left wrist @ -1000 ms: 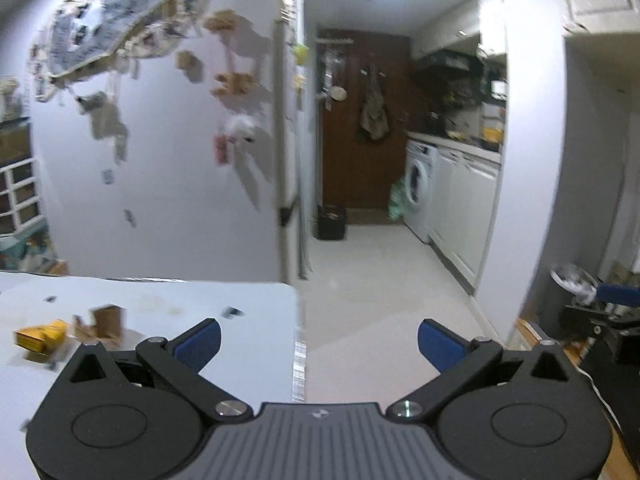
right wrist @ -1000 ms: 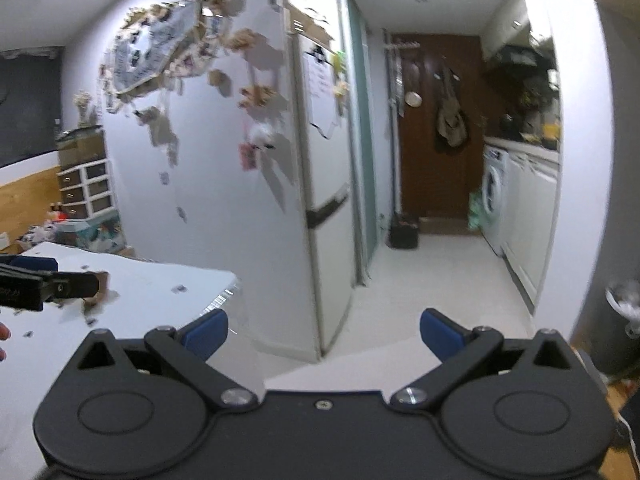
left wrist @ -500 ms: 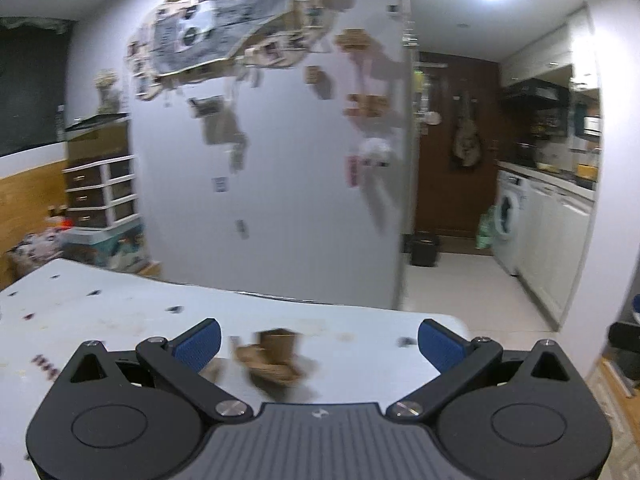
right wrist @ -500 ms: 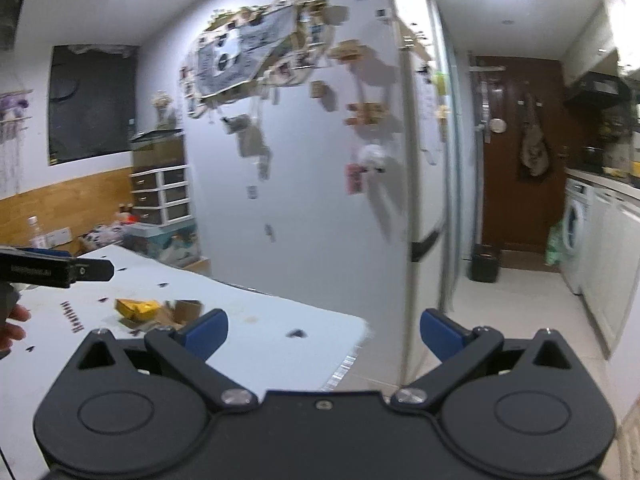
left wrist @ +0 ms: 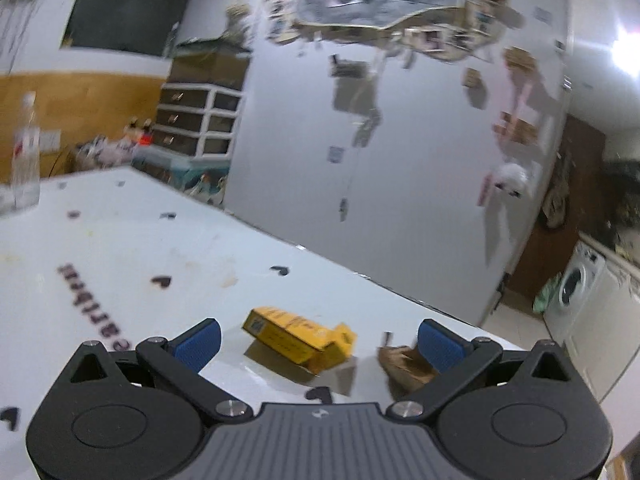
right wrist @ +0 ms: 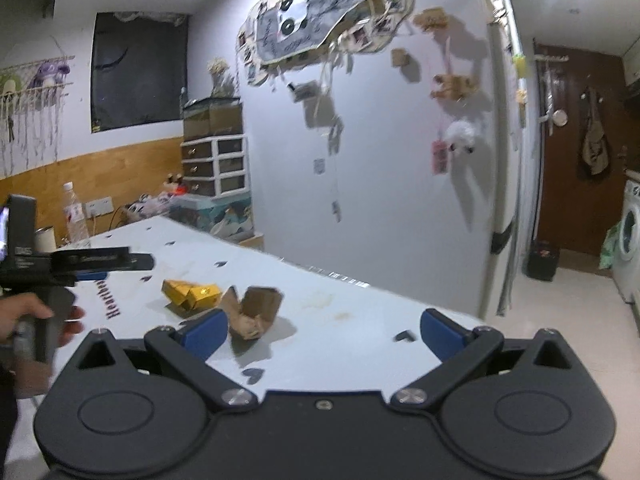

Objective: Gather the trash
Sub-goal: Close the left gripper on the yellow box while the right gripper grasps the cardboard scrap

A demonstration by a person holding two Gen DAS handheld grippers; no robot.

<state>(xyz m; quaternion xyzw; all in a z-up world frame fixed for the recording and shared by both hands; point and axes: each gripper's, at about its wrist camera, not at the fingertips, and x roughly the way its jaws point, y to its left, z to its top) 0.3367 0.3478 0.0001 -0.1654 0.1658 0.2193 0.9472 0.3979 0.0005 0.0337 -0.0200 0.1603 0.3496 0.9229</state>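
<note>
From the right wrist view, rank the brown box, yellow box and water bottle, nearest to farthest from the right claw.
1. Brown box, torn open, just ahead of the right claw, by its left finger.
2. Yellow box, further left.
3. Water bottle, far left on the table.

- A white counter (right wrist: 352, 320) with small dark heart-shaped marks, dark lettering and faint brownish stains.
- A crushed yellow carton (left wrist: 298, 336) lies on its side on it.
- A torn brown cardboard box (right wrist: 254, 312) sits just beside the carton.
- A clear plastic bottle (right wrist: 74, 212) and a pale cup (right wrist: 45, 239) stand at the far end.
</note>
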